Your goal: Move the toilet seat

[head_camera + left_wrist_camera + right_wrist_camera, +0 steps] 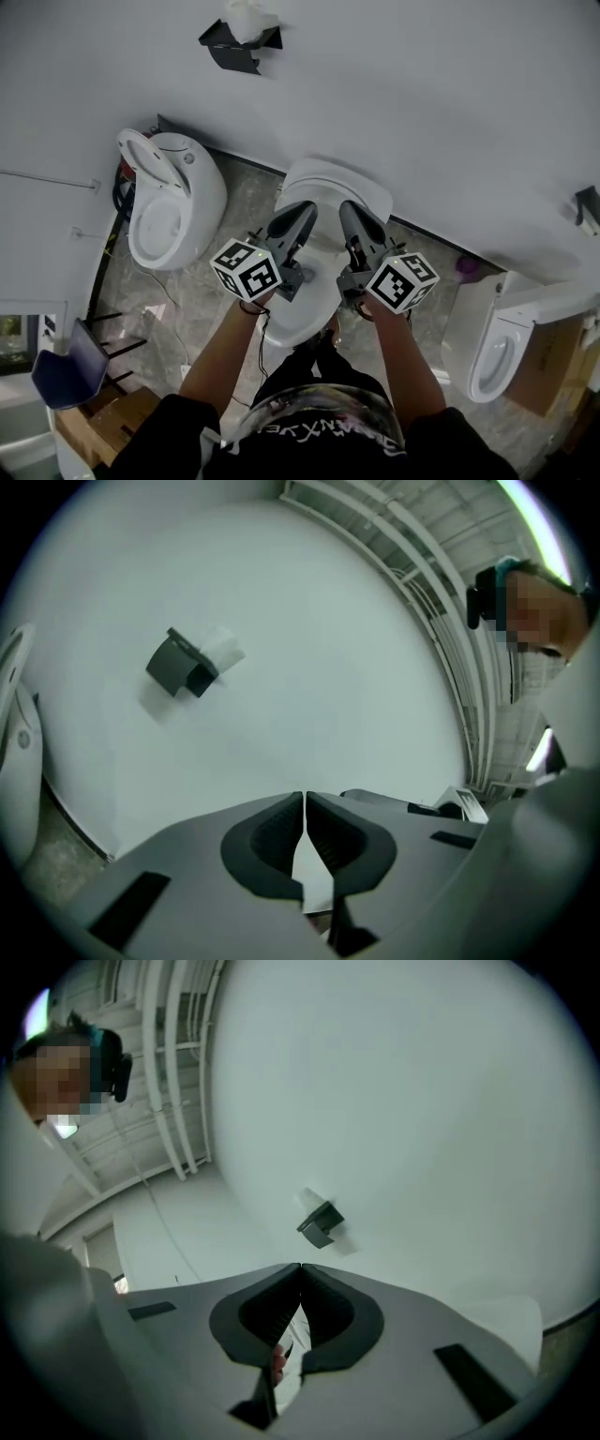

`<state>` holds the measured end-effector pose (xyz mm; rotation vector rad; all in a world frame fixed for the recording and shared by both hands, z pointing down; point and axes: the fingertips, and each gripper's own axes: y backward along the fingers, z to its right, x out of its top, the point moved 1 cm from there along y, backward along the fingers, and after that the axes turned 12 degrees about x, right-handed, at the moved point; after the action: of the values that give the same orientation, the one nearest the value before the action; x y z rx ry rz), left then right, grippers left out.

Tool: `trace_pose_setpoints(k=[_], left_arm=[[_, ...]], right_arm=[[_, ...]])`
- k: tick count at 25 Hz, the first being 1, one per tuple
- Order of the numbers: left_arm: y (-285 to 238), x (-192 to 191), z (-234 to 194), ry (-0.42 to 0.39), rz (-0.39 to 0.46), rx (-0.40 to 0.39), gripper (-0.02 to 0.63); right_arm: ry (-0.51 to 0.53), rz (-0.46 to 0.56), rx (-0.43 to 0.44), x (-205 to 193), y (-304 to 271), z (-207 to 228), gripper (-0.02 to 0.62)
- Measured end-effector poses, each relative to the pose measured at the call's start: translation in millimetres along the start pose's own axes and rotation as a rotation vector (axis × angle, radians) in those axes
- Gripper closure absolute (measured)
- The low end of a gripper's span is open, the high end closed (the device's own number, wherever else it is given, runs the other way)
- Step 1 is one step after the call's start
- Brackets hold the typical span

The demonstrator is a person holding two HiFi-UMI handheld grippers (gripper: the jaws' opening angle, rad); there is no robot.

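Over the middle toilet [302, 314] of a white-walled room, a person holds the left gripper [304, 210] and the right gripper [349, 208] side by side, both pointing at the wall [422, 112]. Both pairs of jaws are closed tip to tip and grip nothing, as the left gripper view [304, 803] and the right gripper view [300, 1274] each show. The toilet seat [328, 183] appears to stand raised against the wall, just beyond and below the jaw tips. No view settles whether the jaws touch it.

A second toilet [173, 202] with its own seat up stands well to the left on the grey stone floor [211, 309], and a third white fixture [497, 352] stands to the right. A black wall bracket [239, 42] carrying something white hangs high above; it also shows ahead of the left jaws [183, 667] and the right jaws [321, 1224]. A blue chair [66, 370] and a cardboard box [98, 422] sit at lower left, and a small purple object [466, 267] lies by the wall.

The grippers, their marker cubes [246, 269] and the person's forearms cover most of the bowl. Only a white sliver shows through the gap beneath each pair of jaws.
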<state>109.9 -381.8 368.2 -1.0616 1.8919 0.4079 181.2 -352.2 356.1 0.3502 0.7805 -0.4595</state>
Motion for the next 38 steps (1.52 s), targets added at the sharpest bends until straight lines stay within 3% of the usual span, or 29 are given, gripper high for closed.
trace_pose_setpoints(k=[5, 16, 27, 31, 38], left_arm=[[38, 33, 31, -0.189, 0.012, 0.0, 0.575], [99, 93, 82, -0.412, 0.089, -0.071, 0.575], [150, 116, 102, -0.546, 0.103, -0.119, 0.575], [159, 117, 105, -0.599, 0.102, -0.113, 0.575], [166, 118, 104, -0.616, 0.086, -0.108, 0.575]], right_arm=[[0.201, -0.053, 0.084, 11, -3, -57, 0.592], [0.497, -0.177, 0.159, 24, -10, -153, 0.592], [0.676, -0.3, 0.261, 17, -10, -217, 0.592], [0.702, -0.312, 0.275, 13, -10, -225, 0.592], [0.716, -0.329, 0.28, 10, -14, -227, 0.592]])
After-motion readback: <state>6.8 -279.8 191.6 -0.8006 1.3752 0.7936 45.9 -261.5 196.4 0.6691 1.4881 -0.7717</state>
